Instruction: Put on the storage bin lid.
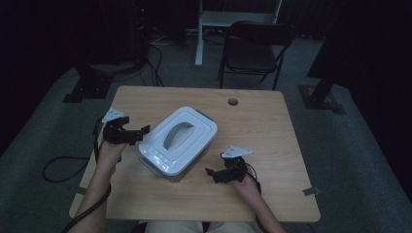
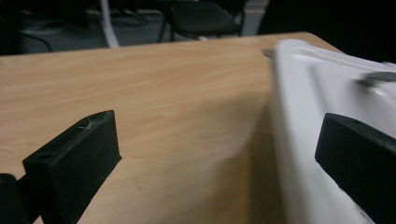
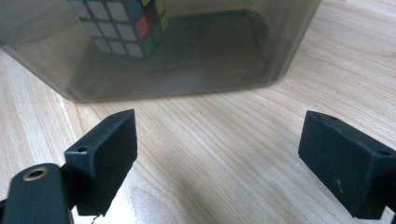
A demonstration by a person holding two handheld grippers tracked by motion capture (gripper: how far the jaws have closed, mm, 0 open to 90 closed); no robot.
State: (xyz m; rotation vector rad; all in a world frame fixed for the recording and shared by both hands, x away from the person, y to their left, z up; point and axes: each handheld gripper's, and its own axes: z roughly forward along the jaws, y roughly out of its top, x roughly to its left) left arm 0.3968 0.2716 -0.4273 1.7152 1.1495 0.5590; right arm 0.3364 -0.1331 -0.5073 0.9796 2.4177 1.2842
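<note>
The room is dim, with grey carpet underfoot, and a pale wooden bench (image 1: pixel 272 145) stands in the middle with a round cable hole (image 1: pixel 233 102) near its far edge. Beyond it sits a dark folding chair (image 1: pixel 255 46) beside a white table leg (image 1: pixel 199 39), and black cables trail over the floor at the left. The person's 2 forearms come in from the near side. The left tool (image 1: pixel 138 133) is held just off the near-left end of a lidded box (image 1: pixel 179 141), its jaws spread wide; in the left gripper view 1 jaw hangs over bare wood and the other in front of the white lid (image 2: pixel 303 116), pinching nothing. The right tool (image 1: pixel 212 174) sits low over the bench near the box's near-right side, jaws also spread wide and empty, with open wood between them. The box lies flat near the bench's centre, its long axis running diagonally from near-left to far-right, a grey handle (image 1: pixel 176 133) arching along that same line. Through its smoky clear wall, a puzzle cube (image 3: pixel 128 23) with coloured squares shows inside.
</note>
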